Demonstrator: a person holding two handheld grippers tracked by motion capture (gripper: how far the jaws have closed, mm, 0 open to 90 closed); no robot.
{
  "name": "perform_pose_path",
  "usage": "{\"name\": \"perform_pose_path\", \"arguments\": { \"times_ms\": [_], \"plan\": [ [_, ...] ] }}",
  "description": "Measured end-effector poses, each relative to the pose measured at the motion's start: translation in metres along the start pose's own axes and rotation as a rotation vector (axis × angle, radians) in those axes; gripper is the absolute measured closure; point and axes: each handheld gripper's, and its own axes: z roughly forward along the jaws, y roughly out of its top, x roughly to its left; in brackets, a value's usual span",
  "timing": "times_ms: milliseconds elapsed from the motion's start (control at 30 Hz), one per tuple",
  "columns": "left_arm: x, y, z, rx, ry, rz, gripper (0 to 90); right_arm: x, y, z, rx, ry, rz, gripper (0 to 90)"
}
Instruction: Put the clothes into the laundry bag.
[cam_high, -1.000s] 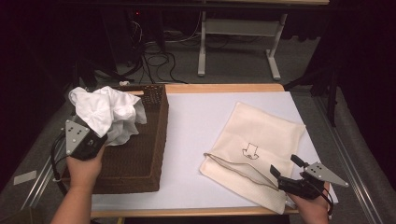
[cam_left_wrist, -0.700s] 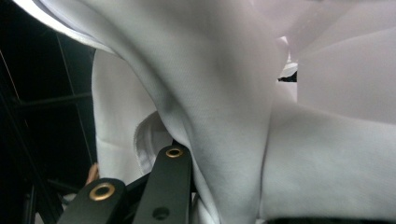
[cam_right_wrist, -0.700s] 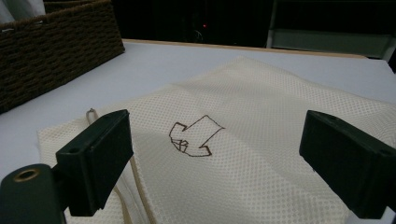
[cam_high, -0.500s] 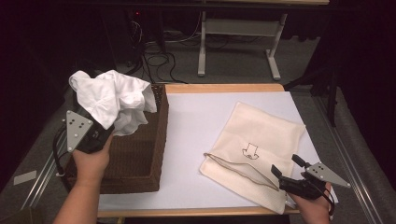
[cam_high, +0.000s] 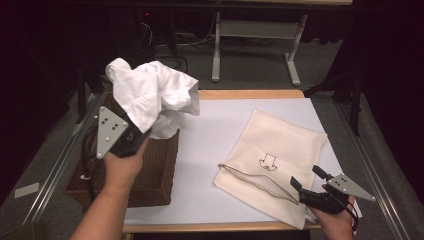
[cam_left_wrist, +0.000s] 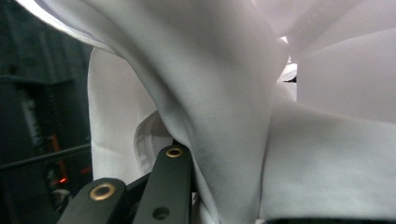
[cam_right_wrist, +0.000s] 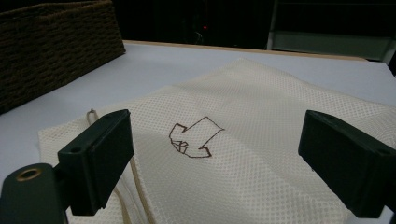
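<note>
Since a second ago the left gripper (cam_high: 134, 131) has come up and toward the middle, lifting the white shirt (cam_high: 152, 95) clear above the wicker basket (cam_high: 159, 165) at the tabletop's left edge. Its jaws are pinched tight on the cloth. The right gripper (cam_high: 309, 178) sits at the near right corner, jaws spread wide and holding nothing, over the cream mesh laundry bag (cam_high: 280, 150).

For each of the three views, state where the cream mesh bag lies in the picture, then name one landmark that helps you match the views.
High view: the cream mesh bag lies right of centre on the white table top, near the right gripper.
Left gripper view: not in it.
Right gripper view: the bag spreads across the centre and bottom, between the open jaws.
Shared landmark: the wicker basket, at upper left in the right gripper view.
</note>
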Motion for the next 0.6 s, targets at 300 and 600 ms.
{"name": "perform_pose_path", "arguments": {
  "times_ms": [300,600],
  "plan": [
    [-0.053,-0.001,0.027,-0.01,-0.12,-0.046,78.0,0.001,0.0,-0.001,-0.005,0.0,-0.01,10.9],
    [-0.093,-0.015,0.041,-0.003,-0.206,-0.091,78.0,0.0,0.001,-0.002,-0.008,0.01,-0.006,11.4]
  ]
}}
